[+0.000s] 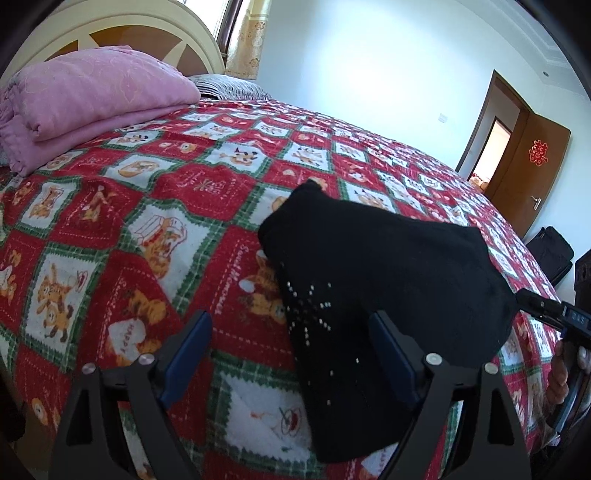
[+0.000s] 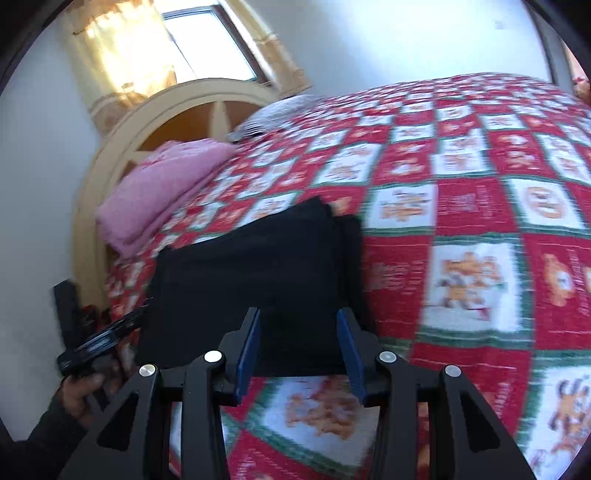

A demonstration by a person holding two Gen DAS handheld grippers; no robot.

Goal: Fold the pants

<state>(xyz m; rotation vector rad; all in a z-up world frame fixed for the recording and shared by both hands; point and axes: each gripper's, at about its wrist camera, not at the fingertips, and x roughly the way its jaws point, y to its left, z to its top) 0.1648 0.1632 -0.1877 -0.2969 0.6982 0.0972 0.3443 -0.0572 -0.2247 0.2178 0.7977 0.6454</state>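
Observation:
Black pants (image 1: 384, 273) lie folded in a compact stack on the red checked bedspread (image 1: 147, 192). In the left wrist view my left gripper (image 1: 291, 321) is open wide. Its right finger (image 1: 388, 343) hovers over the pants' near part and its left finger is over bare bedspread. In the right wrist view the pants (image 2: 258, 258) sit just ahead. My right gripper (image 2: 299, 314) is half open, its blue pads (image 2: 247, 347) straddle the near edge of the stack, and neither pad visibly presses the cloth. A hand (image 2: 85, 391) holding the other gripper shows at the left edge.
A folded pink quilt (image 1: 85, 99) rests near the cream headboard (image 1: 122, 29), with a grey striped pillow (image 1: 229, 86) beside it. A brown door (image 1: 524, 166) stands open at the far right and a black bag (image 1: 550, 254) is on the floor. A curtained window (image 2: 207, 40) is behind the headboard.

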